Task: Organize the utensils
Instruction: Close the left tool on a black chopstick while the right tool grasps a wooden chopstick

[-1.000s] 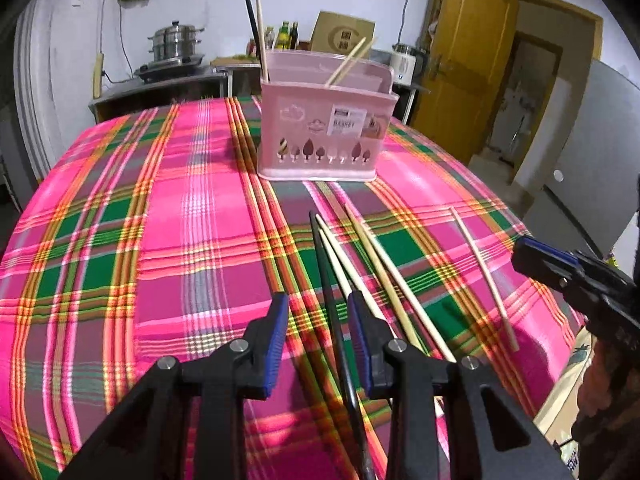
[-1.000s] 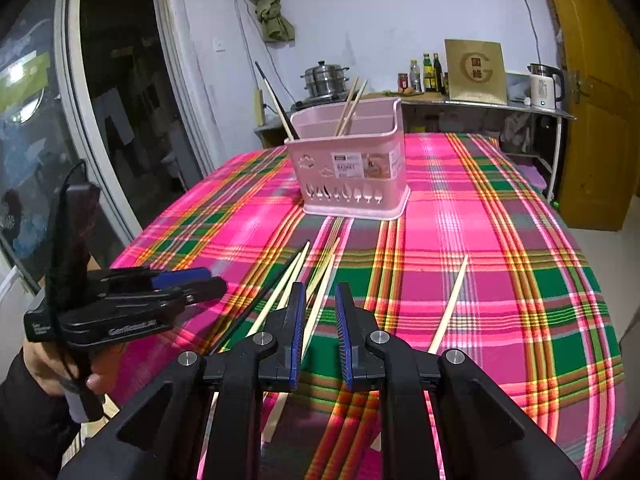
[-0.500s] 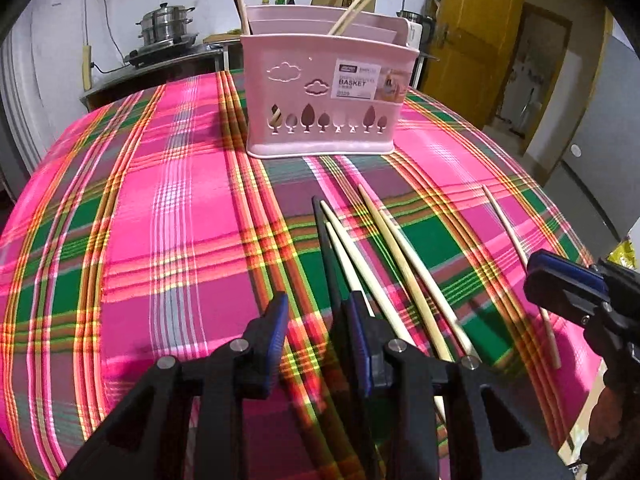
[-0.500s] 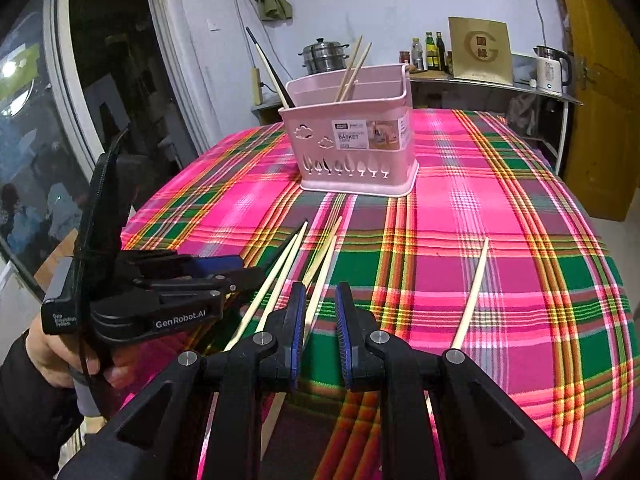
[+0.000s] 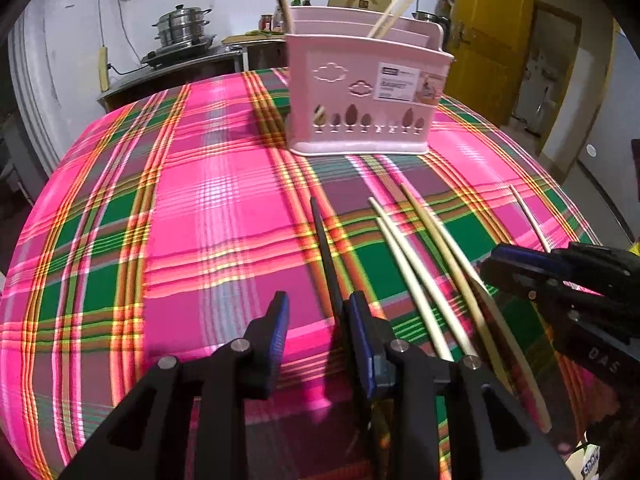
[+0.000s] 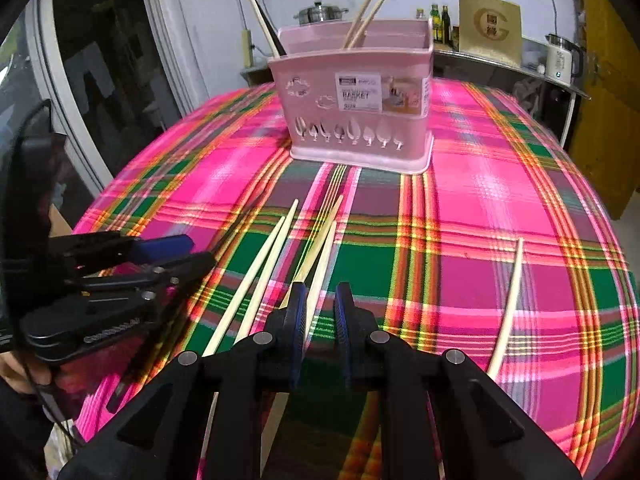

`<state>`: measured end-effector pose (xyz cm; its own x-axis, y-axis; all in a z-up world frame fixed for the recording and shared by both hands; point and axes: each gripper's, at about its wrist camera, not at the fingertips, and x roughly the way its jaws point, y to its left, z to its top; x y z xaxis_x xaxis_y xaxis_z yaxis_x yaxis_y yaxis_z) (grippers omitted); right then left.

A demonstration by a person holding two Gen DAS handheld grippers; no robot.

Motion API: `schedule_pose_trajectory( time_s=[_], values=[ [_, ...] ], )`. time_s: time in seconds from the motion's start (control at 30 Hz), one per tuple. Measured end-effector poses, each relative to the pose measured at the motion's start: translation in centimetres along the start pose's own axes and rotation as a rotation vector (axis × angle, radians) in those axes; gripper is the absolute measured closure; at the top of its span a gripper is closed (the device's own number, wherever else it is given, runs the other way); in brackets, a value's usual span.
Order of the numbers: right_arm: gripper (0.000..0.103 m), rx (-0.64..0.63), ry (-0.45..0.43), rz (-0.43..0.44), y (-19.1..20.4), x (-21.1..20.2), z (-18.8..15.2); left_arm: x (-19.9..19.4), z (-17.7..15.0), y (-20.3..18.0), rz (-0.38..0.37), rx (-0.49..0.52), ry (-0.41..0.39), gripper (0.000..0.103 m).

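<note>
A pink utensil basket (image 5: 362,92) stands on the plaid tablecloth (image 5: 192,208) and holds a few chopsticks; it also shows in the right wrist view (image 6: 356,108). Several pale chopsticks (image 5: 412,264) and one black chopstick (image 5: 326,252) lie loose in front of it. My left gripper (image 5: 318,322) is open, low over the cloth, with the black chopstick beside its right finger. My right gripper (image 6: 320,312) is open with a narrow gap, just above the pale chopsticks (image 6: 272,264). One pale chopstick (image 6: 508,304) lies apart at the right.
Behind the table stand a counter with a steel pot (image 5: 182,28), bottles, a kettle (image 6: 562,58) and a brown box (image 6: 490,26). A yellow door (image 5: 488,36) is at the right. The table edge drops off close to both grippers.
Both grippers have moved forward and lower toward the loose chopsticks and the basket. The left gripper now has the black chopstick right at its right finger. Both stay open.
</note>
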<state>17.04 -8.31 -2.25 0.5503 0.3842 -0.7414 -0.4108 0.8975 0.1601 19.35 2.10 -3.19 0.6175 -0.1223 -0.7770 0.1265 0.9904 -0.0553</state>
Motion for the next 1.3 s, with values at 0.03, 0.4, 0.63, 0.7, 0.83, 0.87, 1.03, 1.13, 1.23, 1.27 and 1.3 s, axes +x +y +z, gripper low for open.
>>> schedule_pose_trajectory(
  time_s=[0.03, 0.4, 0.63, 0.7, 0.83, 0.87, 1.03, 1.13, 1.23, 1.27, 1.3],
  values=[
    [0.088, 0.001, 0.009, 0.003, 0.0, 0.2, 0.2, 0.0, 0.1, 0.3, 0.001, -0.004, 0.001, 0.069],
    [0.088, -0.024, 0.07, -0.068, 0.2, 2.5, 1.8, 1.3, 2.0, 1.0, -0.008, -0.028, 0.038, 0.07],
    [0.088, -0.023, 0.088, -0.096, 0.1, 3.3, 3.1, 2.8, 3.8, 0.2, 0.015, 0.004, 0.054, 0.07],
    [0.088, -0.03, 0.087, -0.103, 0.1, 3.4, 3.2, 3.1, 4.0, 0.0, 0.021, 0.016, 0.046, 0.07],
    [0.095, -0.021, 0.081, -0.1, -0.3, 3.5, 3.3, 3.4, 4.3, 0.1, 0.018, 0.017, 0.033, 0.072],
    [0.095, -0.018, 0.079, -0.096, -0.3, 3.5, 3.3, 3.4, 4.2, 0.2, 0.019, 0.019, 0.03, 0.074],
    [0.097, -0.028, 0.077, -0.096, -0.3, 3.5, 3.4, 3.5, 4.4, 0.2, 0.02, 0.02, 0.031, 0.092],
    [0.097, -0.021, 0.077, -0.086, -0.5, 3.5, 3.5, 3.4, 4.4, 0.0, 0.015, 0.018, 0.036, 0.096],
    [0.097, -0.009, 0.069, -0.068, -0.7, 3.3, 3.6, 3.3, 4.5, 0.3, -0.011, -0.004, 0.047, 0.096],
    [0.097, -0.005, 0.06, -0.061, -0.8, 3.0, 3.7, 3.1, 4.6, 0.3, -0.019, -0.011, 0.046, 0.096],
    [0.097, 0.001, 0.051, -0.054, -0.8, 2.8, 3.8, 2.8, 4.7, 0.4, -0.023, -0.015, 0.041, 0.096]
  ],
)
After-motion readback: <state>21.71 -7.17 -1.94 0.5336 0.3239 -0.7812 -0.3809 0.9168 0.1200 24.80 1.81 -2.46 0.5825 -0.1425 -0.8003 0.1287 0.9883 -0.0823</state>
